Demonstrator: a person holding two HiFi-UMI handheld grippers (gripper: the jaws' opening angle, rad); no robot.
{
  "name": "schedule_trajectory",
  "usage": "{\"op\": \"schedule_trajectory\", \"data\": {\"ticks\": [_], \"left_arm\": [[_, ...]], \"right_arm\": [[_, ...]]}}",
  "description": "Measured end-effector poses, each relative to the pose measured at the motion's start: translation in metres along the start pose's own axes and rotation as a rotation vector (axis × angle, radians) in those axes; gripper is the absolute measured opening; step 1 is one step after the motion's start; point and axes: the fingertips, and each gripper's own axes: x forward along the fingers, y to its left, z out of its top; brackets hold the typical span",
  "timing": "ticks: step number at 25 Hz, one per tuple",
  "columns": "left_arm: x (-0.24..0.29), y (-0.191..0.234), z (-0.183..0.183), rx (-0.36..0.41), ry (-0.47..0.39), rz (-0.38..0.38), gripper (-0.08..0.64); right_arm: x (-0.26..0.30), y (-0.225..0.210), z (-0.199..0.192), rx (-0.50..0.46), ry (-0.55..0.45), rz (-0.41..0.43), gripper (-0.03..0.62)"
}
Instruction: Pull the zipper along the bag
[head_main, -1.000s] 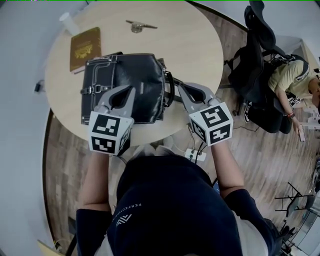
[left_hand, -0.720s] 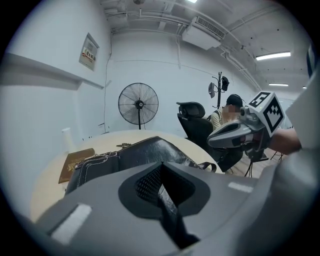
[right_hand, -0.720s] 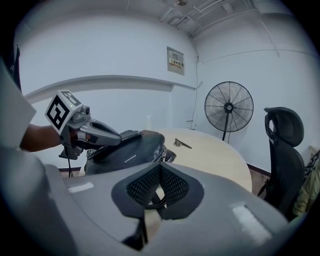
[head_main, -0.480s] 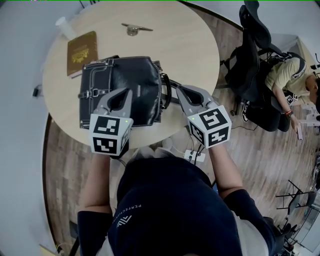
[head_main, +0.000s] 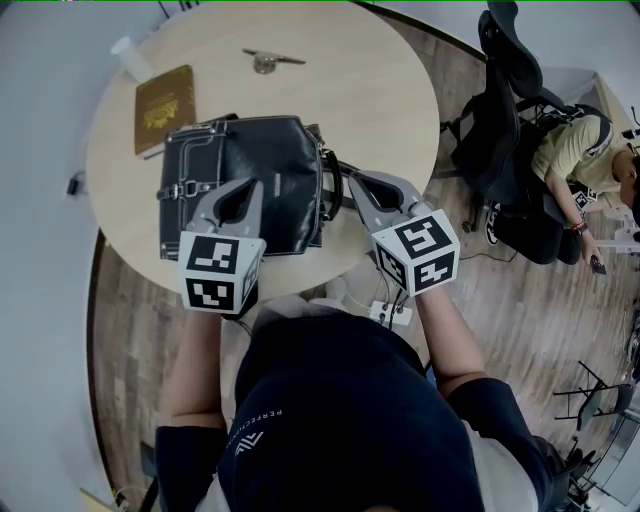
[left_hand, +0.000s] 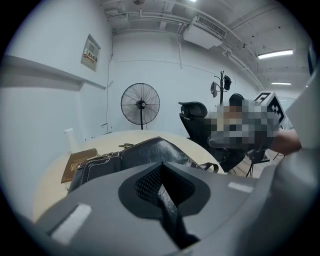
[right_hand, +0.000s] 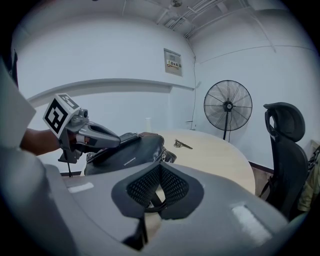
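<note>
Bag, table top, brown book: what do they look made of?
Bag: black leather or faux leather, smooth with a soft sheen, pale stitching and metal buckles.
Table top: light wood look, matte and even, probably laminate.
Book: brown cover with gold print; the material cannot be told from here.
</note>
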Motion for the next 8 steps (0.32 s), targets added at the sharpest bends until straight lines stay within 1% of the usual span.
{"op": "schedule_trajectory", "data": {"ticks": [8], "left_arm": [[0.0006, -0.0015, 0.0004, 0.003, 0.009, -0.003, 0.018]], "right_arm": [[0.001, -0.0018, 0.0002, 0.005, 0.002, 0.005, 0.002]]}}
